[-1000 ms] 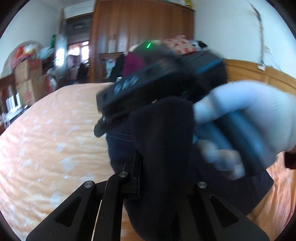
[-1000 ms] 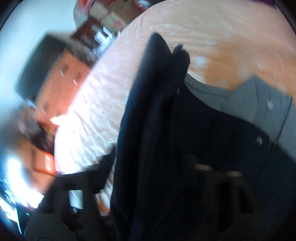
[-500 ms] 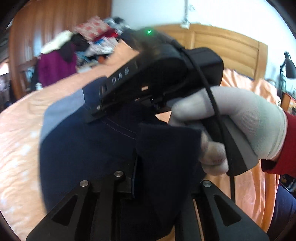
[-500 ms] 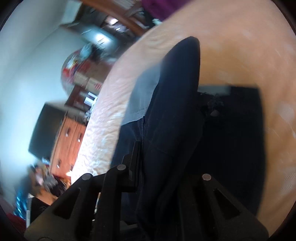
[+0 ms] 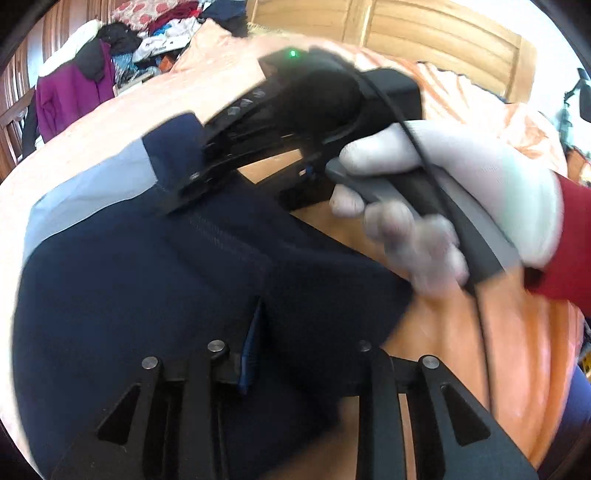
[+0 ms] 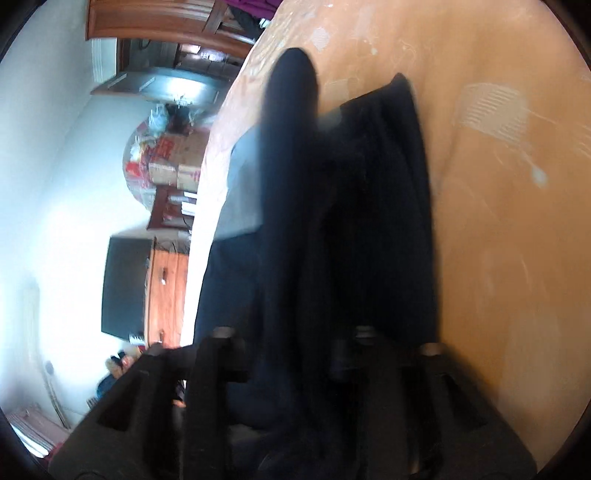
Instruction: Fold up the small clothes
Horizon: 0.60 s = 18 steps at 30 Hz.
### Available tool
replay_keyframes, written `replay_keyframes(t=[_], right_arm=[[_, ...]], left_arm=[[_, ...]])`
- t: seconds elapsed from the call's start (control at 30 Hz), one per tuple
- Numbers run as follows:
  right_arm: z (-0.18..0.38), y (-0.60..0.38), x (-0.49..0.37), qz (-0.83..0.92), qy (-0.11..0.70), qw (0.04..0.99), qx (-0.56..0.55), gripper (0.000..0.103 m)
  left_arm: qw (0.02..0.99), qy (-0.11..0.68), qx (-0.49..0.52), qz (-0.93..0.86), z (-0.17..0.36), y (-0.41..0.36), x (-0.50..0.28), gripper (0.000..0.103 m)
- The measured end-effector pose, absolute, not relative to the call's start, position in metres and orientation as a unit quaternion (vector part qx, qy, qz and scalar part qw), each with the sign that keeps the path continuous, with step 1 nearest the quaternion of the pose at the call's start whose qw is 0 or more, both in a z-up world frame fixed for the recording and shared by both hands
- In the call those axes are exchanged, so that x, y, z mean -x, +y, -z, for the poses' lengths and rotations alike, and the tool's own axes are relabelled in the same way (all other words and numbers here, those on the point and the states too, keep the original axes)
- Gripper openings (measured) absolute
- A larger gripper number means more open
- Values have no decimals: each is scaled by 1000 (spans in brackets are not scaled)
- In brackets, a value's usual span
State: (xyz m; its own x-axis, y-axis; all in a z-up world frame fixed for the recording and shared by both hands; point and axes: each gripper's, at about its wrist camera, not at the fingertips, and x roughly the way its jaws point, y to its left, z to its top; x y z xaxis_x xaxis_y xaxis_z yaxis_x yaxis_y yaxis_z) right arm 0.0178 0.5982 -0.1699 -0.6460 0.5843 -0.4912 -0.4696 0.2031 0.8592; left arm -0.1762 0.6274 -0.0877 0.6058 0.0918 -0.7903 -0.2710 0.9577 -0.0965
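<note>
An orange bed (image 5: 110, 122) fills both views, its wooden headboard (image 5: 424, 40) at the far end and a heap of clothes (image 5: 122, 33) piled beyond its far left corner. Spread across the cover lies the task's thing, a dark navy garment (image 5: 122, 280) with a pale grey band (image 5: 92, 184) along its far edge; most of it rests flat on the bed, while one edge is lifted between the two tools.

The left tool (image 5: 295, 354) is clenched on a doubled fold of the navy cloth, which bunches between its fingers at the bottom of the left wrist view. The right tool (image 5: 192, 184), gripped by a white-gloved hand (image 5: 461, 199) with a red sleeve (image 5: 569, 251) behind it, reaches in from the right with its tip at the seam near the grey band. In its own blurred view a thick ridge of dark cloth (image 6: 291, 221) runs up between its fingers, so it appears to be grasping the garment too, though the contact itself is hidden.

The step in hand looks like a fold in progress: an edge carried across the body of the garment. The next move likely calls for both tools to lower the held edge together, line it up with the layer beneath, then let go without dragging the cloth askew. Uneven lowering could leave a crooked crease.
</note>
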Motion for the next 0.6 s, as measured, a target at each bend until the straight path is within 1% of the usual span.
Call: replay_keyframes(t=[0.03,0.13,0.27,0.33,0.43,0.47,0.53,0.6], right_arm=[[164,588,-14,-633,652,416,-37,57],[156,563,-3,-636,650,415,-19,60],[152,535,13,-632,657,411,-21,62],[150,529,23,-632,658,410,-17,67],[157,531,31,-627,670,398,-13,69],[158,531,33,-627,672,395,-14,69],[160,531,33,-625,674,394,-18,75],[159,531,32,-622,676,394,-26,76]], left_arm=[[894,424,104,-103,82,625,188,31],[904,388,117,-134,53,617,247,31],[898,366,129,-206,35,627,311,32],[889,363,137,-244,31,627,332,33],[872,381,135,-278,48,640,356,36],[869,382,140,-282,53,630,362,36],[865,387,148,-283,63,633,361,36],[864,392,149,-278,70,636,344,37]])
